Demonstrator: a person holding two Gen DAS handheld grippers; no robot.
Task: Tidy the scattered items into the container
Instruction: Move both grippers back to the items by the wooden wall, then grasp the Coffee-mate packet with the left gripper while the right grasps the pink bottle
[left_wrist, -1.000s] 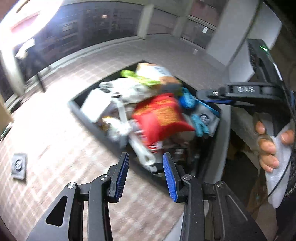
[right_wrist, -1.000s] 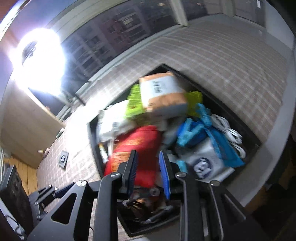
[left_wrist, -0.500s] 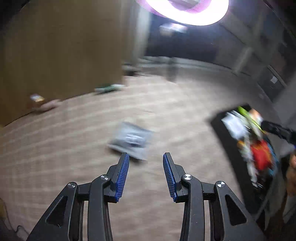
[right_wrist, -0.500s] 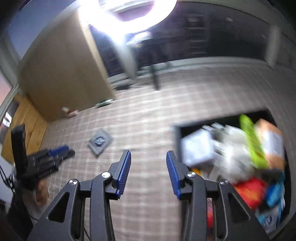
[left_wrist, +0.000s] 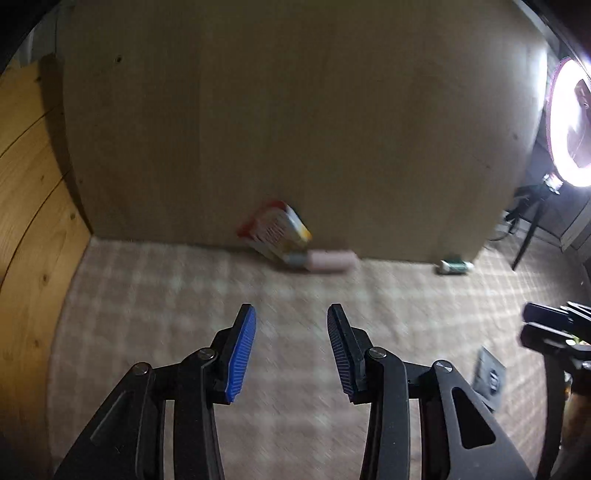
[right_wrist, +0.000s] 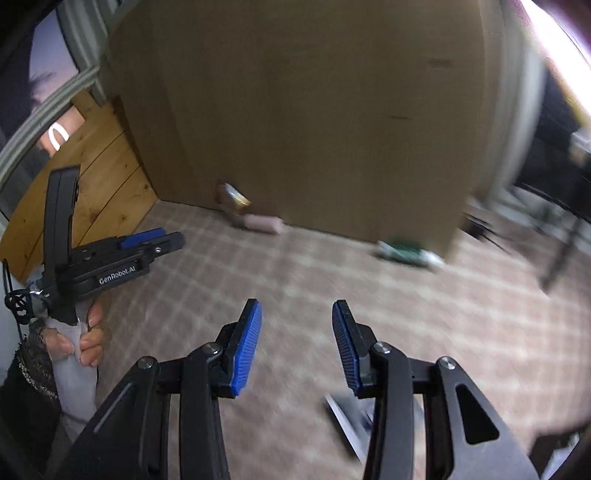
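Nearest the lenses, over the checked carpet (left_wrist: 155, 295), the left gripper (left_wrist: 291, 349) and the right gripper (right_wrist: 297, 341) each stand part-way apart with nothing between the blue pads; the left one's jaws are opening, which reads as readying for a pickup, and the right one's hold a middling gap. That makes two grippers, both empty, and both pitched down toward the floor, probably because every loose thing lies low. Just beyond the right gripper, partly hidden under its right-hand finger, lies one flat grey packet (right_wrist: 347, 413); the left view shows the same packet off to its right (left_wrist: 489, 376), so the right gripper seems the better placed to take it. One hand (right_wrist: 90, 343) shows in the right view, wrapped round the left gripper's handle. Further off, at the foot of the big brown panel (left_wrist: 295, 110), one red-and-yellow snack packet (left_wrist: 275, 230) leans tilted against it, touching a pink roll-shaped thing (left_wrist: 330, 260) that lies flat beside it; both probably slid there and stopped. Well apart to the right lies one small green-and-white item (left_wrist: 456, 266), too blurred to name. That counts four scattered items on the floor. The container is in neither view. Farthest, one bright ring light (left_wrist: 570, 122) stands on a stand.
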